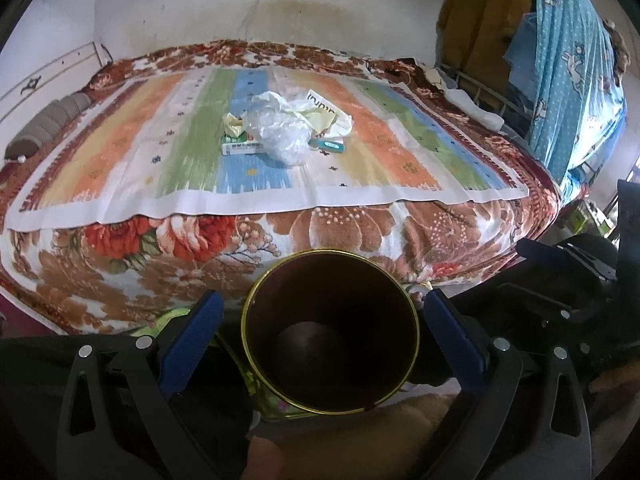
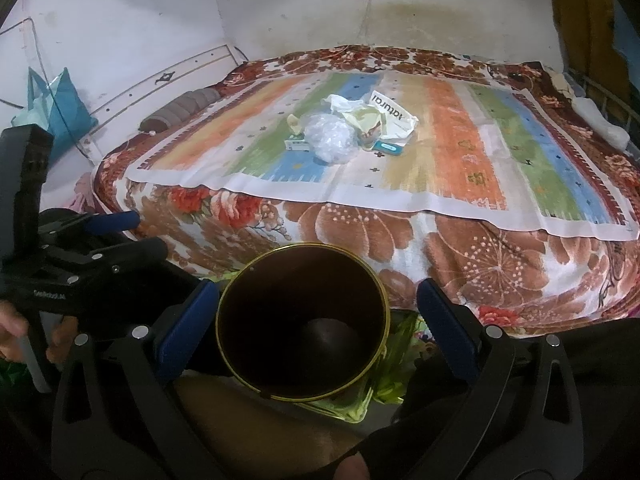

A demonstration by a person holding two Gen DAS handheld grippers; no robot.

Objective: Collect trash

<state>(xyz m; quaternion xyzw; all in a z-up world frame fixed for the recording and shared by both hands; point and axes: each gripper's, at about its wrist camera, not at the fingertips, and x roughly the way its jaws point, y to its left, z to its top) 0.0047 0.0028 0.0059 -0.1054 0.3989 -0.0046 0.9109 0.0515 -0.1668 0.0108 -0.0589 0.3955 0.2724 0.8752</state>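
Grippers: both the left gripper [image 1: 323, 322] and the right gripper [image 2: 318, 314] have their blue fingers spread wide with nothing between the pads; each hangs tilted down above the bin, short of the bed.
Bin: a dark bin with a gold rim [image 1: 414, 312] stands on the floor against the near edge of the bed, mouth up, and looks empty inside.
Trash: a small heap lies near the middle of the striped sheet [image 1: 120, 152], well apart from both tools.
Heap contents: a crumpled clear plastic bag [image 1: 280, 132], a white printed wrapper [image 1: 326, 106], yellowish crumpled paper [image 1: 234, 124], a green and white box [image 1: 242, 147] and a small teal packet [image 1: 328, 145], all touching or just beside one another.
Step in hand: the first reach, judged from the untouched heap.
Doing it well: start with the plastic bag on top and pinch a bunched fold, since thin film will likely slip from a shallow grip.
Flat items: the box and packet probably need the fingers across their narrow sides.
Risk: dragging the sheet or scattering neighbours when one piece lifts.
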